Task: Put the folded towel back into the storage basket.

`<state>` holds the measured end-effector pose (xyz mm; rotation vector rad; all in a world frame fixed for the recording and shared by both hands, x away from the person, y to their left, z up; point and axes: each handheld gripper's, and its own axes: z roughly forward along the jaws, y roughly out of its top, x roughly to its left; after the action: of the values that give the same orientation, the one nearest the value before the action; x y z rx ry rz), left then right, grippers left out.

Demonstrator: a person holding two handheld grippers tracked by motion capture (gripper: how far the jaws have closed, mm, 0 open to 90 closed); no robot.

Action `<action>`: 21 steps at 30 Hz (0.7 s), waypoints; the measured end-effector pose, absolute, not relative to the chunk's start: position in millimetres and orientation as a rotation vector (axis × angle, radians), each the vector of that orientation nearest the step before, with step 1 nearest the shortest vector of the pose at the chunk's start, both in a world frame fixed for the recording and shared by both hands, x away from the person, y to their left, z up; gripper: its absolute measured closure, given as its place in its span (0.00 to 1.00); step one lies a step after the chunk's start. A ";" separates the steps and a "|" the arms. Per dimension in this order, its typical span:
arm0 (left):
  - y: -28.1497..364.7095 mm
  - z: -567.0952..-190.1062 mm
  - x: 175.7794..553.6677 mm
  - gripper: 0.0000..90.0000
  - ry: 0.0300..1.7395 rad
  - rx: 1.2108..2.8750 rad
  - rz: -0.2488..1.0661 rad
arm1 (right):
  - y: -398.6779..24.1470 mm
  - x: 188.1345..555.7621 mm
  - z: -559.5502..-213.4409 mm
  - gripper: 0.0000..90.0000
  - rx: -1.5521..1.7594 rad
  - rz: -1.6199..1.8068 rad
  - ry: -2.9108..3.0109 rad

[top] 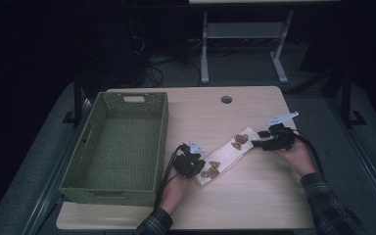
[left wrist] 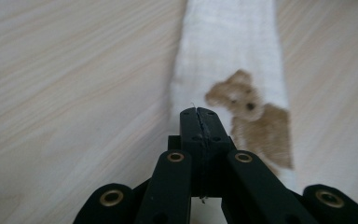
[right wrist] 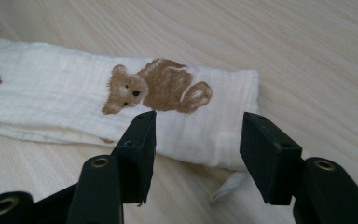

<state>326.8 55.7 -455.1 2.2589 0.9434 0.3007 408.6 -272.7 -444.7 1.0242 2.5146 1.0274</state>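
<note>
**White bear-print cloth stretched between two grippers**

Pale wood makes up the table, and a long folded cloth lies on it at a slant, a little right of the middle, running from the near left up toward the far right. The cloth is white with brown teddy bears printed on it.

The left gripper sits at the cloth's near end, just beside the green woven basket that takes up the table's left side. In the left gripper view its jaws are pressed together on the edge of the cloth, with a bear just to their right.

The right gripper is at the cloth's far end, nearer the table's right edge. In the right gripper view its jaws stand wide apart, one on either side of the folded end of the cloth, gripping nothing.
</note>
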 end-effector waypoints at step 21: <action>21.6 -458.1 293.8 1.00 0.655 2.366 0.026 | -263.7 413.4 -448.4 0.41 0.948 1.049 2.536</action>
<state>293.8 21.6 -458.1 2.3656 0.6549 0.0262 413.4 -263.7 -448.4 0.9476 2.5363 1.0492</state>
